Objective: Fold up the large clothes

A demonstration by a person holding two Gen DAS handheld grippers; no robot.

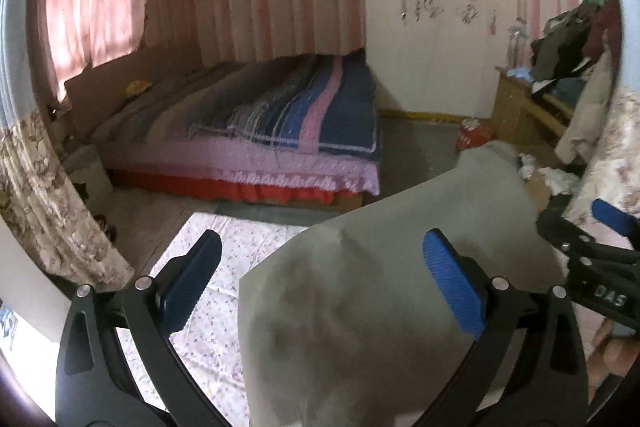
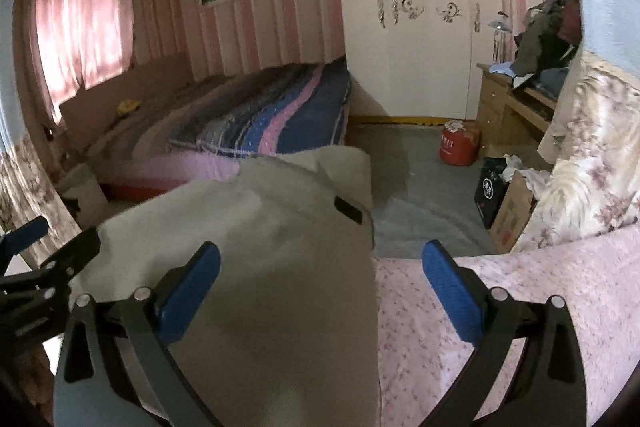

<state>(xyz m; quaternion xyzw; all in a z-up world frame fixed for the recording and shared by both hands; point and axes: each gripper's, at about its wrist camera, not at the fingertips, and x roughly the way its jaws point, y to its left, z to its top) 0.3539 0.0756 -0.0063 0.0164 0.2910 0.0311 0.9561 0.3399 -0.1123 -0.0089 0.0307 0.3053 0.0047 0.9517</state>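
The grey garment (image 1: 360, 307) lies on the floral sheet (image 1: 208, 307), between both grippers. The left gripper (image 1: 320, 291) and right gripper (image 2: 320, 291) stand wide apart, gripping nothing. Closing on a single layer could drag the fabric and skew the fold.

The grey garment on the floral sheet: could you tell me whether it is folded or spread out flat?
Cannot tell for certain. The grey fabric garment lies as one narrow smooth panel on the pink floral sheet; no fold line shows.

Grey garment (image 1: 360, 307) on floral sheet (image 1: 212, 311)
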